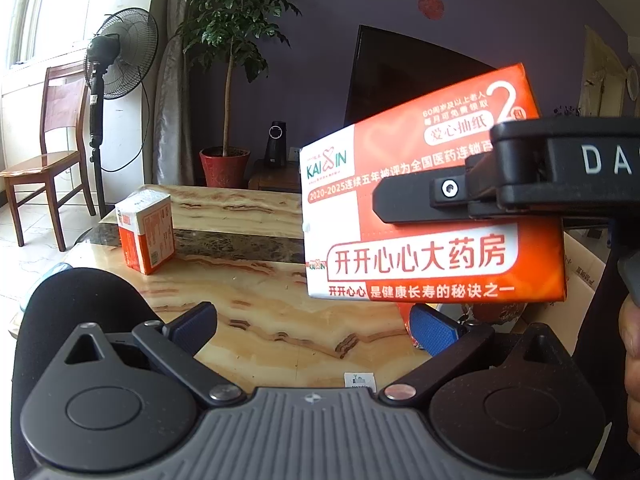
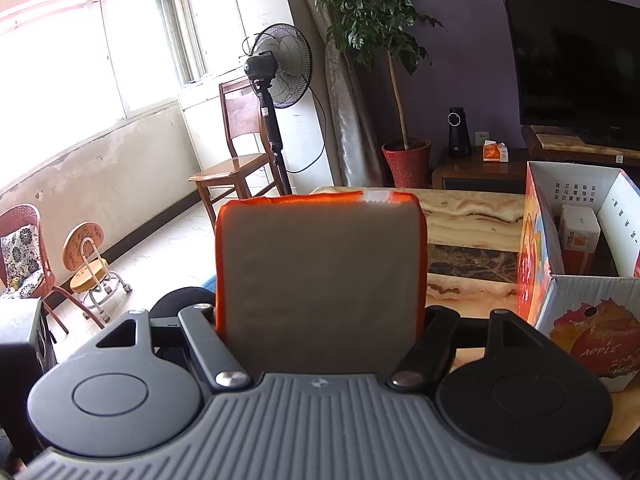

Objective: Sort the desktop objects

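**A:** Where is the pack?

**B:** My right claw (image 2: 320, 320) is clamped on the orange tissue pack (image 2: 320, 280), held above the counter (image 2: 472, 208). The open box (image 2: 580, 292) lies to its right, near, one pack (image 2: 578, 232) already inside.

**A:** And the left?

**B:** My left claw (image 1: 312, 328) hangs apart, empty. Another pack (image 1: 146, 232) stands far left. The box wall probably blocks a straight sideways move.
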Demonstrator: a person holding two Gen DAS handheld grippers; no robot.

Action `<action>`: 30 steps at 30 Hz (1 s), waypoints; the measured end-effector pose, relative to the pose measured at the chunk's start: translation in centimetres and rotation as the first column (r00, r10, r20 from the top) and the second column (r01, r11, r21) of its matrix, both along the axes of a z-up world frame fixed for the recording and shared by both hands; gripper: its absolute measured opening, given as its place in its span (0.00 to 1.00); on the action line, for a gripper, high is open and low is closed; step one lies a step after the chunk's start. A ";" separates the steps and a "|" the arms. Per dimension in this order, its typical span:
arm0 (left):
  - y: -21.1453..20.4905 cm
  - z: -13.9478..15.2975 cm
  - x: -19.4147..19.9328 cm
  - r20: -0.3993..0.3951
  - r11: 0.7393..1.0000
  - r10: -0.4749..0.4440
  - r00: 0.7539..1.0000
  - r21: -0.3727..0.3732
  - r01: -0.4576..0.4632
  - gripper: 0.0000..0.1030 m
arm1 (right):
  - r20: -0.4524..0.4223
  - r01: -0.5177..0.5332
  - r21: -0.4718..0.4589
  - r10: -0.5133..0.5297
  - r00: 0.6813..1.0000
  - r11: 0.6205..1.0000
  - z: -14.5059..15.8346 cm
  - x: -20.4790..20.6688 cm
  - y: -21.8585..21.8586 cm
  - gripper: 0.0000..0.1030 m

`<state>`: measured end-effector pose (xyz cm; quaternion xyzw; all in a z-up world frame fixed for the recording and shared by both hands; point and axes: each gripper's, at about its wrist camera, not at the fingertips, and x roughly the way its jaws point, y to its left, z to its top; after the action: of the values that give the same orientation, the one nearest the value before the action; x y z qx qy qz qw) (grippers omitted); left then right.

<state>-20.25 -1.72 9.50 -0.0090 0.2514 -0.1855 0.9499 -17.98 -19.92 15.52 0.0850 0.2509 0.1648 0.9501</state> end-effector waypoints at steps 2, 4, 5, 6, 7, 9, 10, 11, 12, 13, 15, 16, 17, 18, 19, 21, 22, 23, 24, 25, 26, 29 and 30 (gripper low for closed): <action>0.1 0.0 0.0 -0.003 1.000 0.001 1.000 -0.007 -0.001 0.99 | 0.000 0.005 0.008 -0.005 1.000 1.000 0.1 0.1 -0.2 0.71; 0.2 0.1 0.0 -0.005 1.000 0.002 1.000 -0.011 -0.002 0.99 | -0.001 0.013 0.015 -0.013 1.000 1.000 0.1 0.1 -0.4 0.71; 0.1 0.1 0.0 -0.004 1.000 0.001 1.000 -0.010 -0.001 0.99 | -0.003 0.017 0.018 -0.017 1.000 1.000 0.0 0.2 -0.6 0.71; 0.1 0.1 0.0 -0.004 1.000 0.000 1.000 -0.009 0.000 0.99 | -0.006 0.019 0.020 -0.019 1.000 1.000 0.0 0.3 -0.7 0.71; 0.1 0.1 0.0 -0.003 1.000 -0.001 1.000 -0.008 0.001 0.99 | -0.008 0.022 0.020 -0.022 1.000 1.000 -0.1 0.3 -0.8 0.71; 0.0 0.1 0.0 -0.003 1.000 -0.003 1.000 -0.006 0.003 0.99 | -0.010 0.029 0.018 -0.029 1.000 0.999 -0.1 0.4 -0.9 0.71; 0.0 0.1 0.0 -0.003 1.000 -0.003 1.000 -0.006 0.003 0.99 | -0.011 0.034 0.019 -0.033 0.999 0.999 -0.1 0.4 -1.0 0.71; 0.0 0.1 0.1 -0.004 1.000 -0.003 1.000 -0.006 0.003 0.99 | -0.012 0.038 0.021 -0.038 0.999 0.999 -0.2 0.4 -1.1 0.71; 0.0 0.0 0.1 -0.004 1.000 -0.003 1.000 -0.006 0.003 0.99 | -0.012 0.044 0.022 -0.044 0.999 0.999 -0.2 0.5 -1.2 0.71; 0.0 0.0 0.1 -0.005 1.000 -0.004 1.000 -0.007 0.004 0.99 | -0.014 0.051 0.024 -0.050 0.999 0.998 -0.2 0.5 -1.4 0.71; 0.0 0.0 0.1 -0.005 1.000 -0.006 1.000 -0.006 0.006 0.99 | -0.018 0.062 0.027 -0.061 0.998 0.998 -0.2 0.7 -1.7 0.71; 0.0 0.0 0.2 -0.006 1.000 -0.007 1.000 -0.005 0.007 0.99 | -0.020 0.066 0.026 -0.065 0.998 0.997 -0.3 0.7 -1.8 0.71; 0.0 0.0 0.2 -0.006 1.000 -0.009 1.000 -0.004 0.009 0.99 | -0.022 0.069 0.024 -0.068 0.997 0.997 -0.4 0.8 -1.8 0.71; 0.0 0.0 0.2 -0.006 1.000 -0.011 1.000 -0.003 0.011 0.99 | -0.025 0.072 0.022 -0.071 0.997 0.997 -0.4 0.8 -1.9 0.71; -0.1 -0.1 0.2 -0.006 1.000 -0.014 1.000 -0.002 0.014 0.99 | -0.027 0.075 0.020 -0.075 0.997 0.997 -0.5 0.9 -2.0 0.71; -0.1 -0.1 0.3 -0.007 1.000 -0.020 1.000 0.000 0.020 0.99 | -0.030 0.084 0.020 -0.083 0.996 0.996 -0.6 1.0 -2.3 0.71; -0.2 -0.1 0.3 -0.008 1.000 -0.024 1.000 0.001 0.024 0.99 | -0.031 0.087 0.023 -0.087 0.996 0.996 -0.6 1.0 -2.4 0.71; -0.3 -0.1 0.3 -0.008 1.000 -0.029 1.000 0.004 0.029 0.99 | -0.031 0.090 0.027 -0.089 0.996 0.996 -0.6 1.0 -2.6 0.71; -0.3 -0.2 0.2 -0.008 0.999 -0.033 0.999 0.006 0.033 0.99 | -0.031 0.092 0.030 -0.092 0.995 0.995 -0.6 0.9 -2.7 0.71; -0.4 -0.2 0.2 -0.007 0.999 -0.037 0.999 0.010 0.037 0.99 | -0.031 0.094 0.032 -0.093 0.995 0.995 -0.6 0.9 -2.8 0.71; -0.5 -0.2 0.2 -0.005 0.999 -0.039 0.999 0.013 0.039 0.99 | -0.031 0.096 0.033 -0.095 0.995 0.995 -0.6 0.9 -2.8 0.71; -0.5 -0.3 0.1 -0.003 0.999 -0.042 0.999 0.015 0.042 0.99 | -0.031 0.101 0.034 -0.100 0.994 0.994 -0.7 1.0 -3.0 0.71; -0.5 -0.3 0.2 -0.004 0.999 -0.042 0.999 0.014 0.042 0.99 | -0.032 0.103 0.034 -0.102 0.994 0.994 -0.7 1.0 -3.1 0.71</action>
<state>-20.09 -2.24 9.20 0.0026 0.2547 -0.2034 0.9454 -17.00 -22.99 14.79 0.1173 0.2573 0.1189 0.9518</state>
